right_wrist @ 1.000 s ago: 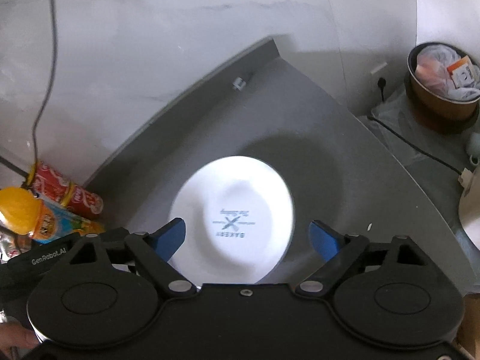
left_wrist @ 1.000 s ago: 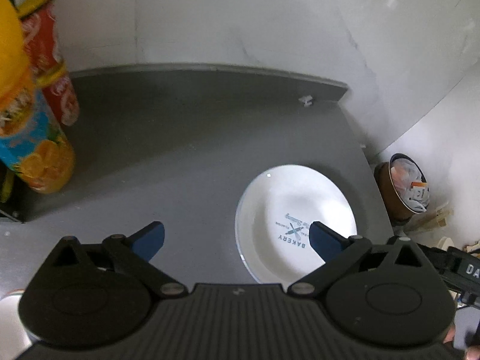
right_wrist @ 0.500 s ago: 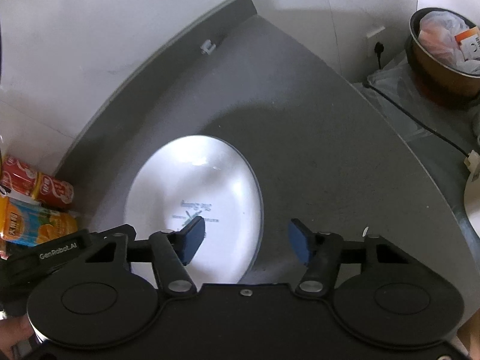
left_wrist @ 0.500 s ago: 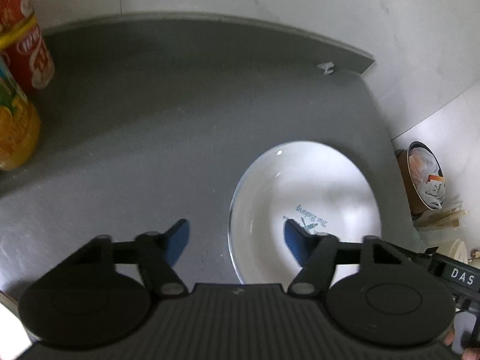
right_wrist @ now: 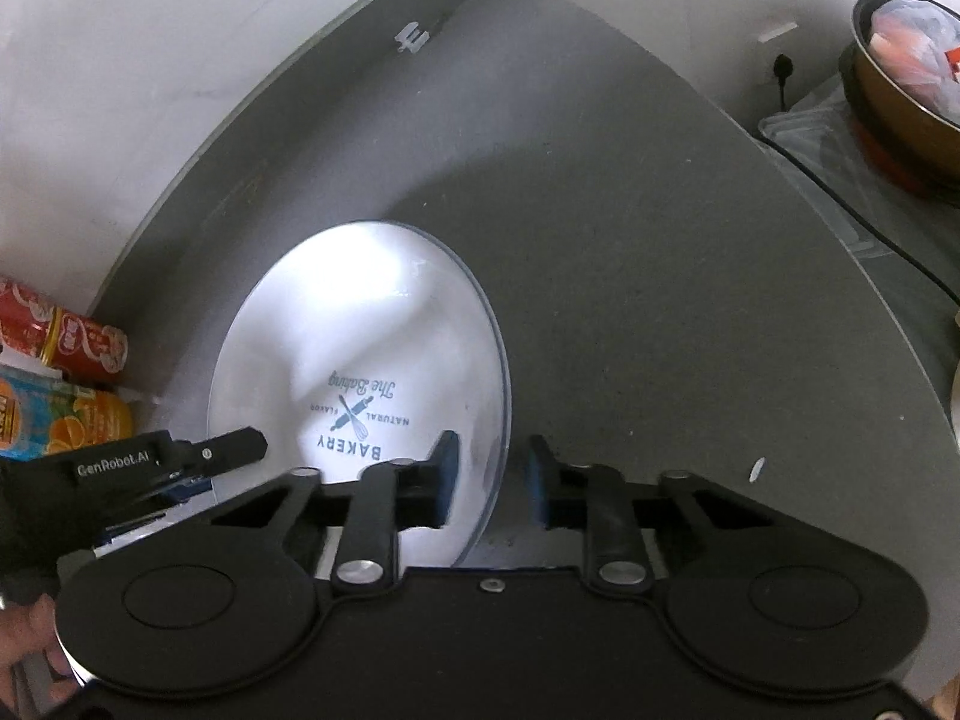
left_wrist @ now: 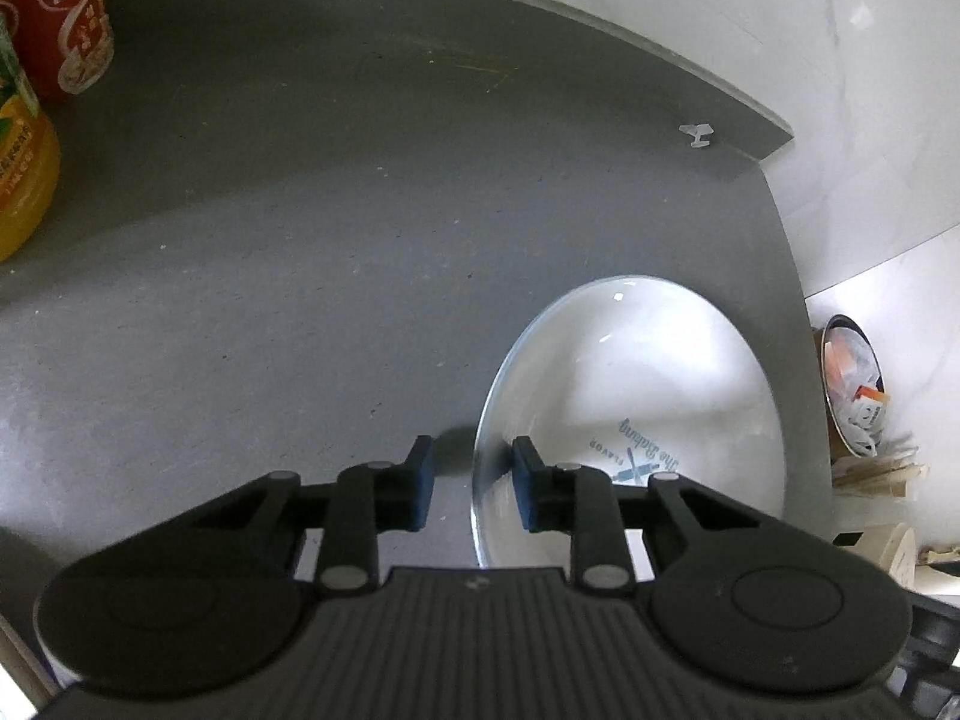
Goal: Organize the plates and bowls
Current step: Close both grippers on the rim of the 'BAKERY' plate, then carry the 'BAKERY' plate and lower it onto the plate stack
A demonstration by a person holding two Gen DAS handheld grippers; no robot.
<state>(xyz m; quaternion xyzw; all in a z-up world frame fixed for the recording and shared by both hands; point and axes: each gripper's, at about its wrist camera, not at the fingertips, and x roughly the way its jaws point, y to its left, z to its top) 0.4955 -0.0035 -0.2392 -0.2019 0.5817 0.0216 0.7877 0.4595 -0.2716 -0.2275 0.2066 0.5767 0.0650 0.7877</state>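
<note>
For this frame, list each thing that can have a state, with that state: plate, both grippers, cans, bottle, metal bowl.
Plate: flat on the grey counter, right way up, empty.
Left gripper: partly open, straddling the plate's left rim.
Right gripper: partly open, straddling the plate's right rim.
Red cans: upright by the wall.
Orange drink bottle: upright; cap out of view.
Metal bowl: filled with wrappers.
</note>
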